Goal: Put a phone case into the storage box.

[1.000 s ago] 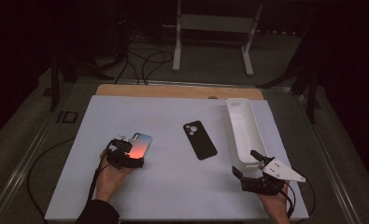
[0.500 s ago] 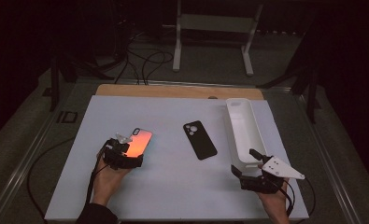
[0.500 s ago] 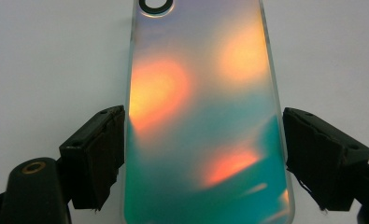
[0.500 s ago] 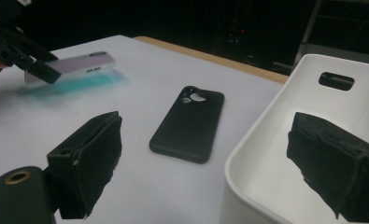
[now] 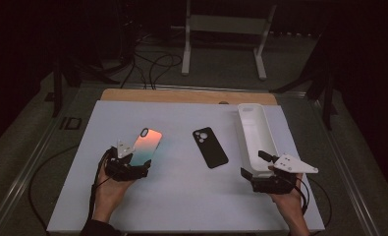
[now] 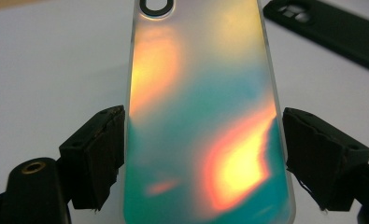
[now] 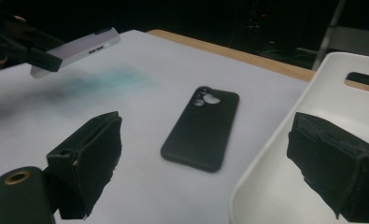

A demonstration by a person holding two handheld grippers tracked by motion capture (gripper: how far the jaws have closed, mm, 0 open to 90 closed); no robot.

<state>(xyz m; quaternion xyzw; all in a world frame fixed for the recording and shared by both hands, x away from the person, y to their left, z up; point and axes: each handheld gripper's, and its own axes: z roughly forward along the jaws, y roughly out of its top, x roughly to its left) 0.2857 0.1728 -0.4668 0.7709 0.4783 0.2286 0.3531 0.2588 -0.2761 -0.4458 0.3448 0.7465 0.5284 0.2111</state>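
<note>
Two grippers: both near the table's [image 5: 181, 196] front edge, one in each hand.
Left gripper [image 5: 127, 164]: jaws clamped on the sides of an iridescent phone case [image 5: 145, 146], lifted off the table at left.
Right gripper [image 5: 260, 169]: jaws spread apart, empty, beside the white tray [image 5: 255, 132].
Black phone case [image 5: 210, 147]: flat at centre, farther back.

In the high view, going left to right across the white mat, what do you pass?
Left gripper clamped on the iridescent phone case → black phone case lying flat → white tray → right gripper, jaws open, at the tray's near end.
</note>
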